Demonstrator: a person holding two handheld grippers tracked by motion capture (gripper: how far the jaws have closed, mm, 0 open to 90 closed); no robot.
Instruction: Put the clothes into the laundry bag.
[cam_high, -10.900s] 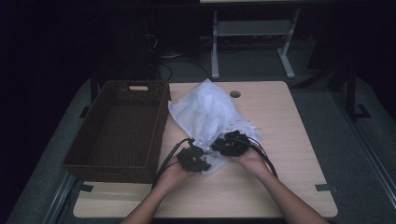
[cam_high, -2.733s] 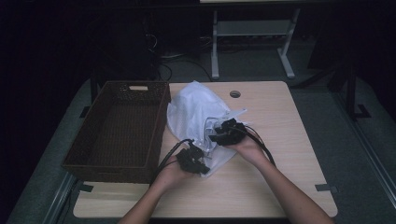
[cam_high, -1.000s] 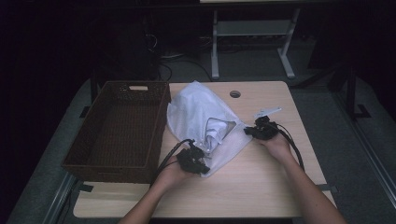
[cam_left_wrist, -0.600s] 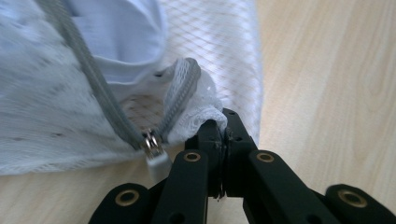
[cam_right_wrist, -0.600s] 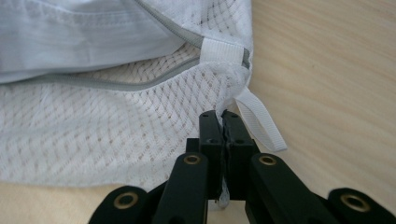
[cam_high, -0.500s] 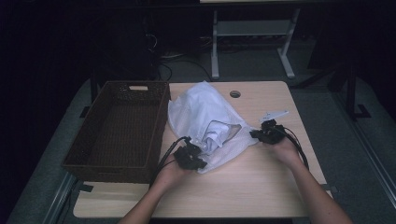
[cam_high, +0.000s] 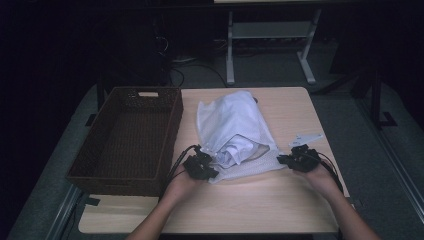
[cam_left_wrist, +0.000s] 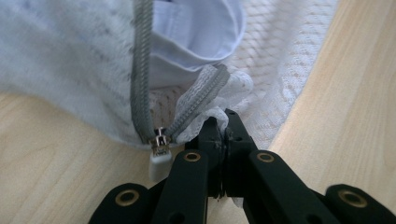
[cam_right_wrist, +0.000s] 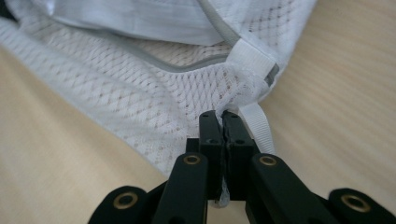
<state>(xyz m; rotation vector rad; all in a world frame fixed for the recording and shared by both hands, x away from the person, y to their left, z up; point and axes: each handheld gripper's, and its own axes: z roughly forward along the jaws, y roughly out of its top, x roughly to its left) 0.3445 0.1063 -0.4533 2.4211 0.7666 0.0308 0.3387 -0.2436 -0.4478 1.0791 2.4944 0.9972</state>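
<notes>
Worktop (cam_high: 260, 205) is carrying everything: wicker basket (cam_high: 131, 137) is sitting along its left edge, open side up, presumably waiting as the drop-off for whatever is getting packed.

White mesh laundry bag (cam_high: 235, 131) is lying flat mid-worktop, running from near the far edge down toward the person's side, just beside the basket but not touching as far as I can tell. Its mouth is facing the person, with a light garment (cam_high: 235, 150) bunched inside the opening.

Both hands are spreading that mouth by its two ends. Left gripper (cam_high: 201, 166) is sitting at the bag's near-left corner, jaws clenched on the mesh at the zipper end, right beside the zipper pull (cam_left_wrist: 159, 154). Pinching there is anchoring the tape so the slider has something to run against. Grey zipper tape (cam_left_wrist: 140, 70) is running away from the pull in two branches, so the zip is standing open.

Right gripper (cam_high: 295, 160) is at the bag's near-right corner, toward the worktop's right edge, jaws clamped on the mesh next to the white webbing loop (cam_right_wrist: 254, 119). My read: pulling this corner outward is tensioning the mouth edge, keeping the opening straight and flat for zipping or stuffing.

Small white tag (cam_high: 306, 137) is lying loose near the right edge, just beyond the right gripper.
</notes>
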